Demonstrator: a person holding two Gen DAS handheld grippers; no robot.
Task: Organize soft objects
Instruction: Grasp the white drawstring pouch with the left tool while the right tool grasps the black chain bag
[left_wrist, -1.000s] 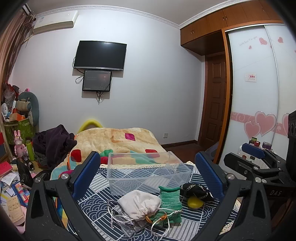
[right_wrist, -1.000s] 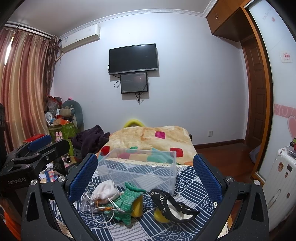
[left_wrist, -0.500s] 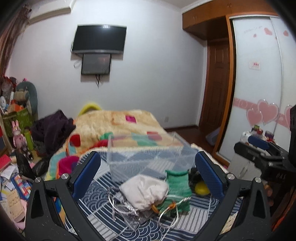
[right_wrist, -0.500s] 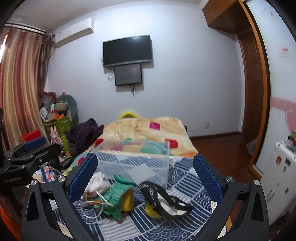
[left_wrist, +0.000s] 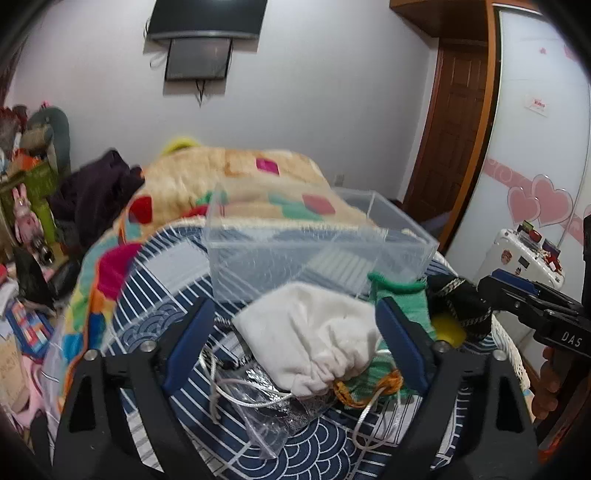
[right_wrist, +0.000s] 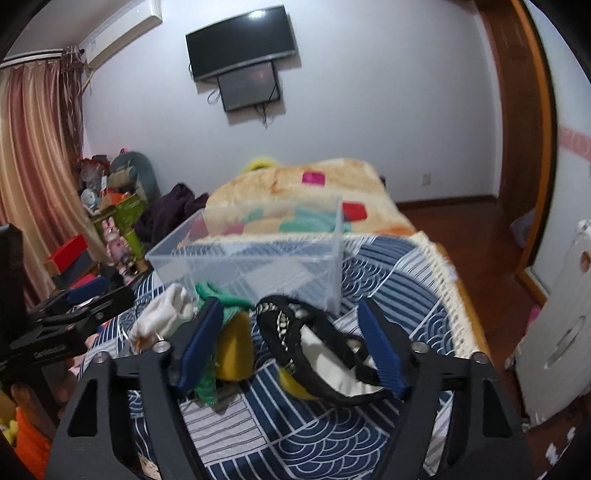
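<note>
A clear plastic box (left_wrist: 317, 251) stands on the blue patterned cloth (left_wrist: 321, 450) on the bed; it also shows in the right wrist view (right_wrist: 255, 266). In front of it lie a white drawstring pouch (left_wrist: 314, 343), a green knitted piece (left_wrist: 402, 295), a yellow item (right_wrist: 236, 343) and a black strap with studs (right_wrist: 295, 332). My left gripper (left_wrist: 295, 339) is open with its fingers on either side of the white pouch. My right gripper (right_wrist: 291, 339) is open around the black strap. The pouch also shows at the left in the right wrist view (right_wrist: 166, 314).
A clear zip bag with cords (left_wrist: 266, 410) lies under the pouch. A beige blanket (left_wrist: 229, 181) covers the bed behind the box. Clutter and dark clothes (left_wrist: 92, 195) sit at the left. A white case (right_wrist: 554, 332) and wardrobe stand at the right.
Both grippers have moved forward and down toward the pile. The left fingers now flank the white pouch and the right fingers flank the black strap. Both jaws have narrowed.
</note>
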